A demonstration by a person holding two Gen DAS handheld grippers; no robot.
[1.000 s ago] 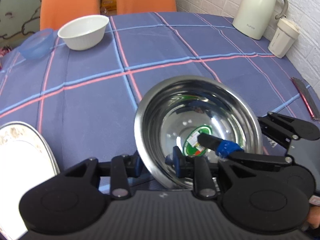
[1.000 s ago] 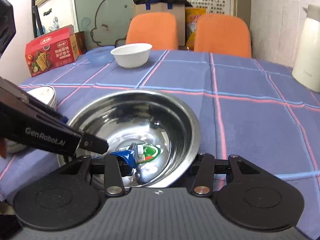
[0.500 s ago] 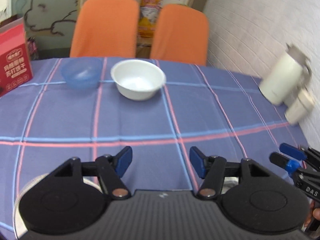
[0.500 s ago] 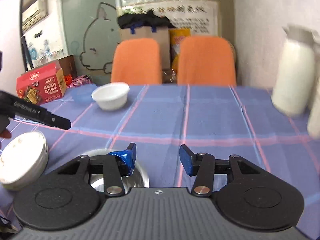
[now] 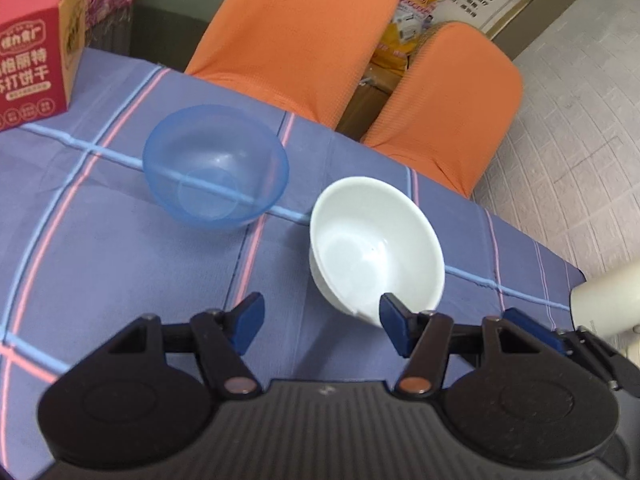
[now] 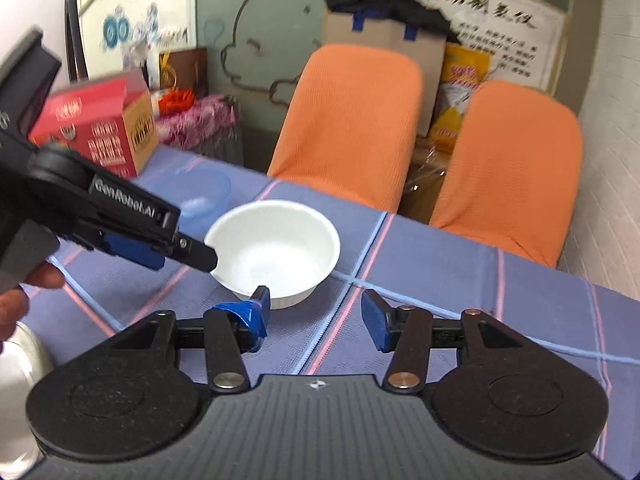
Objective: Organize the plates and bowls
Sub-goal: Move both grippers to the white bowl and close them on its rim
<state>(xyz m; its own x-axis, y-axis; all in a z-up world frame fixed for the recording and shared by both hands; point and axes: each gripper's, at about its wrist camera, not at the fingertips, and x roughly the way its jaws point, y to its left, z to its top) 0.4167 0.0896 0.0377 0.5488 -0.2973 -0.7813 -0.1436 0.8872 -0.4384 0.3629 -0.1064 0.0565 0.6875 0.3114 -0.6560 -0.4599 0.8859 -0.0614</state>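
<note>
1. Left wrist view. The left gripper (image 5: 322, 326) fills the bottom of the frame, its blue-padded fingers (image 5: 249, 321) well apart with only cloth between them; they opened within the last second and now hold steady.
2. The white bowl (image 5: 376, 249) stands right of centre on the counter (image 5: 120, 264), which is covered in a purple checked cloth. The right-hand pad overlaps the bowl's near rim in the picture; contact cannot be told.
3. The blue bowl (image 5: 216, 166) sits upright at centre left, apart from the white one. A red carton (image 5: 34, 56) occupies the upper left corner.
4. Two orange chairs (image 5: 296, 36) stand behind the counter at top. A cream jug (image 5: 604, 300) shows partly at the right edge, and the other gripper's tip enters at lower right.
5. Right wrist view. The right gripper (image 6: 316, 314) spans the bottom; its fingers (image 6: 374, 320) stand apart and have just been opening, nothing between them but cloth.
6. The white bowl (image 6: 276, 250) sits at frame centre, just beyond the left-hand pad, which overlaps its near wall in the picture.
7. The left gripper (image 6: 196, 254) reaches in from the left edge, its tip at the bowl's left rim; a hand (image 6: 24, 292) grips it at the edge.
8. The blue bowl (image 6: 204, 196) lies behind that gripper, partly hidden. The red carton (image 6: 100, 128) sits at upper left, blurred. A shiny metal edge (image 6: 20, 364) shows at lower left.
</note>
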